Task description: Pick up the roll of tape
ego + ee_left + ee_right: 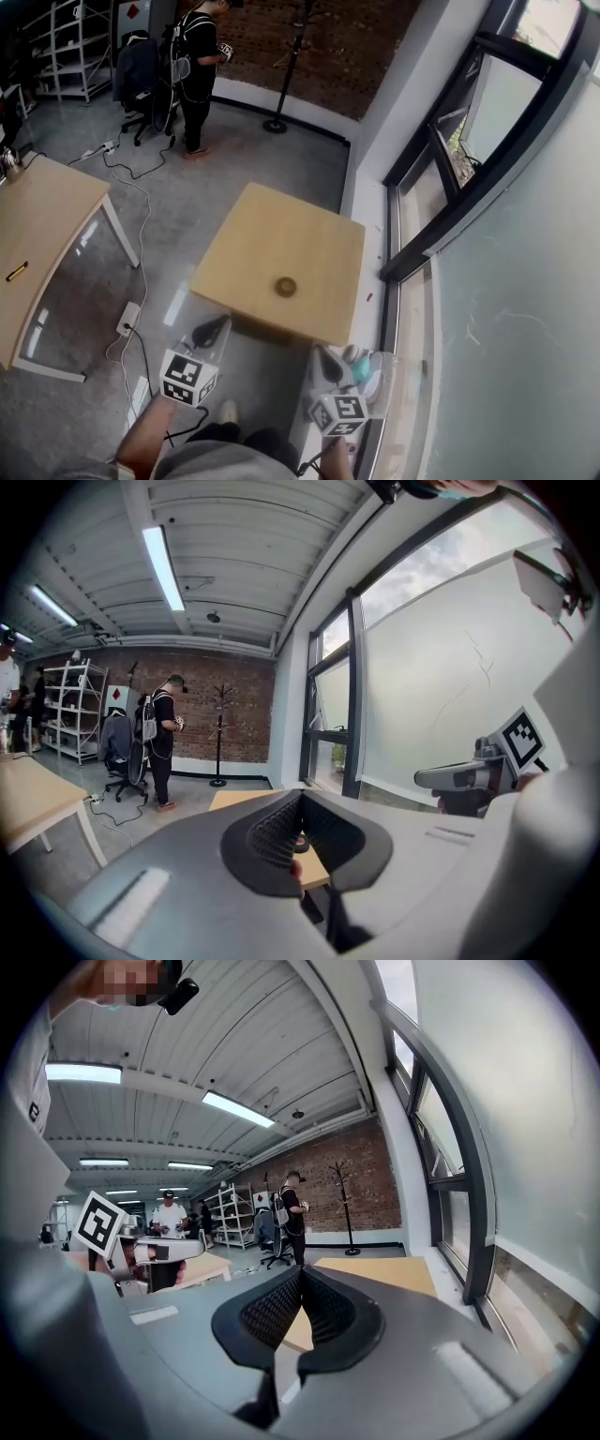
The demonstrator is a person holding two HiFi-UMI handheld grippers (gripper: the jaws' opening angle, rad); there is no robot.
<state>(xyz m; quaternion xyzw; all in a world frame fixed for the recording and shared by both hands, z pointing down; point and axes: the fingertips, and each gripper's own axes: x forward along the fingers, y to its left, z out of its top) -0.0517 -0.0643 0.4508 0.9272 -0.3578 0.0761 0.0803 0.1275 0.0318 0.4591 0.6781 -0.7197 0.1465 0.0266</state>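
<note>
Tape roll (pixel 285 287) sits in the middle of the table (pixel 244 234), so the left gripper (pixel 212 330) and right gripper (pixel 325 361) hang by its near edge, jaws together, empty.

head view looks steeply down; both gripper views face nearly level toward the same table (pixel 281 246)

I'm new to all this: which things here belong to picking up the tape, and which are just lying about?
For the job: roll of tape, the small table under it, left claw and right claw, both shut and empty.
Lying about: long table, power strip, office chair, coat stand, shelves.
</note>
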